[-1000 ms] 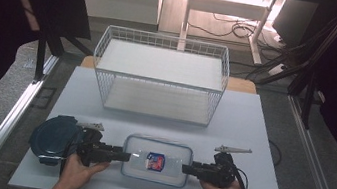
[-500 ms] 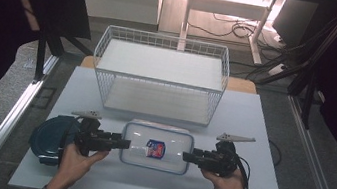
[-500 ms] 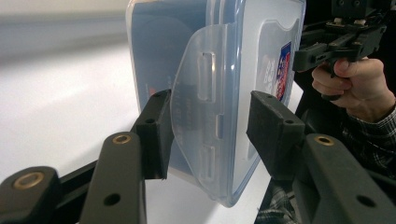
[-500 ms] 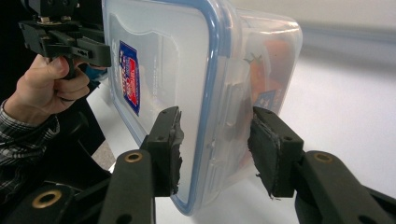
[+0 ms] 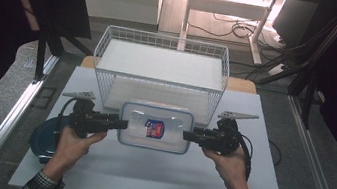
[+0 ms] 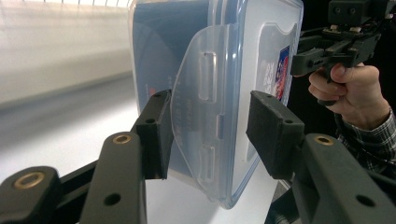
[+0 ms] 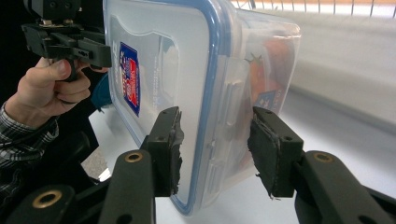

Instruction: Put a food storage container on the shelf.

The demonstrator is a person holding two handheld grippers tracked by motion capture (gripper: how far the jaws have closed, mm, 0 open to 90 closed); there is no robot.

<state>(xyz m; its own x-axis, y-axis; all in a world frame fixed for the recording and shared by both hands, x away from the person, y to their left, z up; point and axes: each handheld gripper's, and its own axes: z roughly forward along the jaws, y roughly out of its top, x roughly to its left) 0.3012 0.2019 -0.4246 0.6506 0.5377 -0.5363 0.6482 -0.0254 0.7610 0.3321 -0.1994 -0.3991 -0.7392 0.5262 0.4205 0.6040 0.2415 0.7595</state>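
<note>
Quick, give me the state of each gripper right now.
Left gripper: shut on the clear container, at its left end.
Right gripper: shut on the same container, at its right end.

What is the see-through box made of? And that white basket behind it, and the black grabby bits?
The box looks like clear, glossy plastic: you see through its walls, and its lid has a blue rim. The basket seems to be thin metal wire coated white, since it is an open grid. The left gripper and right gripper look like matte black plastic; the right one's pads look rubbery and frayed.
</note>
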